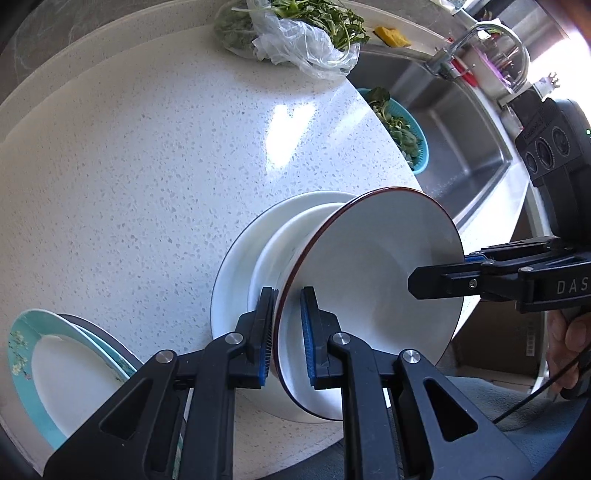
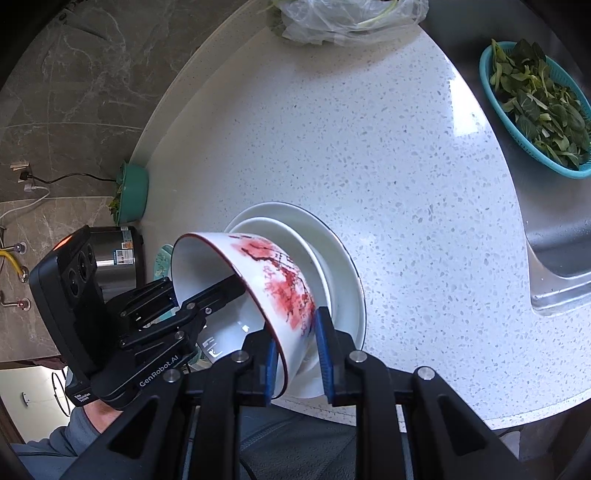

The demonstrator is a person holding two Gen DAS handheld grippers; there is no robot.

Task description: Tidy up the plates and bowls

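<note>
Looking along the left hand-held gripper (image 1: 286,332), its blue pads are clamped on the near rim of a tilted white bowl with a dark red edge (image 1: 369,302), one pad outside the wall and one inside. That bowl hangs on its side above a stack: a smaller white bowl (image 1: 291,236) sitting in a wide white plate (image 1: 236,258) on the speckled table (image 1: 147,166). At the far right the right hand-held gripper (image 1: 439,282) reaches in from the opposite side and is closed on the bowl's other rim. A turquoise floral plate (image 1: 22,350) lies near the table's lower left edge, well apart from the stack. Further back are a bag of greens (image 1: 295,33), a sink (image 1: 461,122) and a teal basket of leaves (image 1: 402,136).

From the right wrist view, the right hand-held gripper (image 2: 295,350) has its pads pinched on the bowl's wall (image 2: 280,280), whose outside carries a red blossom pattern. The bowl's mouth faces left and its base leans toward the white bowl (image 2: 273,236) and plate (image 2: 347,280) beneath. The left hand-held gripper (image 2: 214,291) shows on the far rim, shut on it.

My reading is that the step in hand is nesting this patterned bowl into the stack, carried by both hands. The next move would call for righting the bowl so its mouth faces up, centring its base over the white bowl, lowering it gently, and only then letting both grips go.
</note>
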